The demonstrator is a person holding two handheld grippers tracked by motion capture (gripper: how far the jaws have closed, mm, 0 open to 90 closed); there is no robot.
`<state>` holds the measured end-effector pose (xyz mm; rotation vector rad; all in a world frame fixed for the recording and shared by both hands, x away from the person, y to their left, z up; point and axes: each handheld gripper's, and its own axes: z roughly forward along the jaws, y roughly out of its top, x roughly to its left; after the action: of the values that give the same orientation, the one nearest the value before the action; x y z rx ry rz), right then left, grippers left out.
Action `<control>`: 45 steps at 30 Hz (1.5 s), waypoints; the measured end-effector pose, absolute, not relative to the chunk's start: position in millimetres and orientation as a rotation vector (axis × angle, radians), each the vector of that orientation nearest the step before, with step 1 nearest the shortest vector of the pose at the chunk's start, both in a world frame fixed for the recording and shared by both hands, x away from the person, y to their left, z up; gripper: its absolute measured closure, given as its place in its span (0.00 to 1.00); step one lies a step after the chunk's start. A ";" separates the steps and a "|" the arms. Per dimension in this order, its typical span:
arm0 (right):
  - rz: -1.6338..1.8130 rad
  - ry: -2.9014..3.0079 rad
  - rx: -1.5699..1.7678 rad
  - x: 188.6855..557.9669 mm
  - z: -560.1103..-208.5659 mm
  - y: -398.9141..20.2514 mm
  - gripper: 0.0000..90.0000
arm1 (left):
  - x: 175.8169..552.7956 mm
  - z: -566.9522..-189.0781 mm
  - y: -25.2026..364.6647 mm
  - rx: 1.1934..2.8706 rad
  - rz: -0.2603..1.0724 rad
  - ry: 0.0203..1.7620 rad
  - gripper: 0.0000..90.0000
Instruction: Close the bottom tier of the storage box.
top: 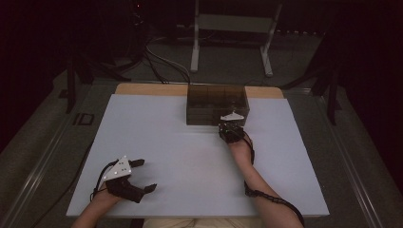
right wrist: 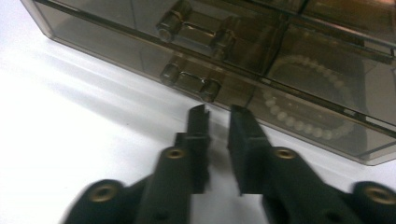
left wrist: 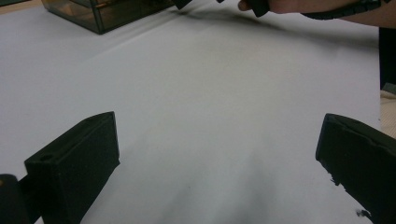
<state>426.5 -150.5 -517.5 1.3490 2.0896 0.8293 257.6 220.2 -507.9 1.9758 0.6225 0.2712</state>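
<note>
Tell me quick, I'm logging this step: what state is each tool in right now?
Left tool: open wide, holding nothing, over the white table.
Right tool: slightly open, nothing between its jaws, just in front of the smoky drawer box.

Left gripper (top: pixel 142 175): black body, grey three-cornered plate on top with small dark dots, blocky black jaws, thin black cable trailing off the wrist. Right gripper (right wrist: pixel 218 122): same black build, grey plate, brass-coloured screws at jaw arms. Black coiled cable (top: pixel 271 197) along right forearm. Forearms bare, no sleeves. Light trousers at bottom edge.
</note>
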 end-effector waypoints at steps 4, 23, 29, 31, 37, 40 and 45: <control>0.829 2.099 1.341 424.1 -518.3 -146.5 0.51 | 257.6 -508.0 219.9 1.976 0.271 0.623 0.01; 0.897 2.139 1.398 424.5 -514.6 -140.5 0.02 | 258.4 -508.1 218.6 1.979 0.272 0.622 0.01; 0.921 2.162 1.395 423.4 -512.0 -142.1 0.02 | 259.4 -507.5 216.1 1.979 0.267 0.620 0.01; 0.922 2.172 1.383 423.2 -511.0 -142.7 0.02 | 260.0 -507.6 215.4 1.980 0.263 0.618 0.01; 0.955 2.200 1.364 422.7 -505.4 -143.1 0.02 | 262.4 -508.2 214.7 1.982 0.262 0.621 0.01; 0.964 2.215 1.343 421.7 -502.2 -142.0 0.02 | 261.9 -508.3 215.4 1.980 0.262 0.617 0.01; 0.978 2.248 1.315 421.8 -499.4 -140.8 0.02 | 261.0 -508.6 216.6 1.979 0.262 0.622 0.01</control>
<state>421.8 -140.8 -499.4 1.3151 2.2477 0.9779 261.0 216.6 -508.6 1.9792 0.6216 0.2623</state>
